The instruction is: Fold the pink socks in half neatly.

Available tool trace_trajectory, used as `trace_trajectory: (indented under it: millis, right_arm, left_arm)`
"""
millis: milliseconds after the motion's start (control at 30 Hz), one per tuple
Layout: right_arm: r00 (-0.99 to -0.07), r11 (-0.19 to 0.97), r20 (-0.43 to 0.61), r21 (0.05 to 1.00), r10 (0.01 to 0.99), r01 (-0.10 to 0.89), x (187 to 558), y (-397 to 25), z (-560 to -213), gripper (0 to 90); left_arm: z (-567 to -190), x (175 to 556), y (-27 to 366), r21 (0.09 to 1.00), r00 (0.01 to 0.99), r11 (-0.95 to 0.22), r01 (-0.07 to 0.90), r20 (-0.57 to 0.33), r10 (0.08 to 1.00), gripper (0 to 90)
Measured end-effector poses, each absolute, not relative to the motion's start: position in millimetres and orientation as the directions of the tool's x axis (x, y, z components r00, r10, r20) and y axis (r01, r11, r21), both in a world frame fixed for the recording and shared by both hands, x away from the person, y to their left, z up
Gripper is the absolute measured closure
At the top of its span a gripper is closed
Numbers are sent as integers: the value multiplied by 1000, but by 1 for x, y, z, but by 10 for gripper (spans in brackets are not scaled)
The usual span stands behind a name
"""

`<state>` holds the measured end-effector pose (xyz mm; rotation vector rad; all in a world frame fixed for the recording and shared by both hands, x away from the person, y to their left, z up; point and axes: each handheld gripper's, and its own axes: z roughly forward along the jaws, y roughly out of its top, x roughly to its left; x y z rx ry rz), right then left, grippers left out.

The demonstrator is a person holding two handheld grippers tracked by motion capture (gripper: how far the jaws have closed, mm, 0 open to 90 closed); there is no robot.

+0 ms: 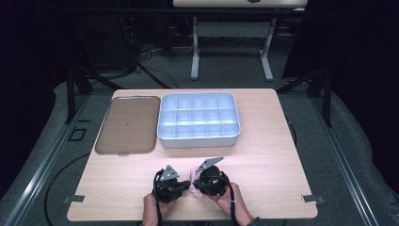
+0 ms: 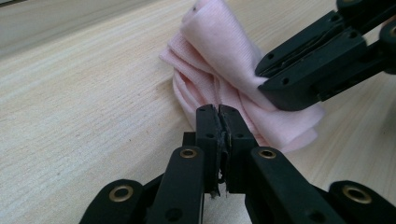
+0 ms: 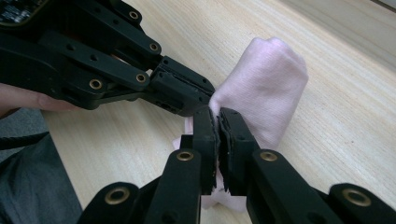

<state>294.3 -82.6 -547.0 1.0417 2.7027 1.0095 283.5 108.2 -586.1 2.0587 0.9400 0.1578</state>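
Note:
A crumpled pink cloth [image 1: 194, 182] lies on the wooden table [image 1: 263, 155] near its front edge, between my two grippers. In the left gripper view my left gripper [image 2: 218, 111] is shut, its tips pinching the near edge of the cloth [image 2: 219, 51]. My right gripper [image 2: 266, 79] reaches in from the right there and is shut on a fold. The right gripper view has my right gripper [image 3: 218, 114] shut on the cloth [image 3: 268, 79], with the left gripper [image 3: 205, 99] meeting it from the upper left. From above, the left gripper [image 1: 187, 186] and right gripper [image 1: 196, 180] almost touch tip to tip.
A white tray [image 1: 198, 141] divided into several compartments stands at the middle back of the table. A flat brown tray [image 1: 127, 125] lies to its left. Hands hold both grippers at the front edge. Another table's legs stand on the floor beyond.

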Motion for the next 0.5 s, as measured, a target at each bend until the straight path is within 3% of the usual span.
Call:
trace_trajectory:
  millis: [333,500]
  right_arm:
    - [-770,560,158,599,619,573,297,-79,-555,856]
    - [-773,575,146,587,618,570,296,-78,-554,856]
  left_arm:
    - [-576,286,123,761,701,-334,557,-215,680,862]
    - [-549,291,120,797,735,-336,501,-186,653,859]
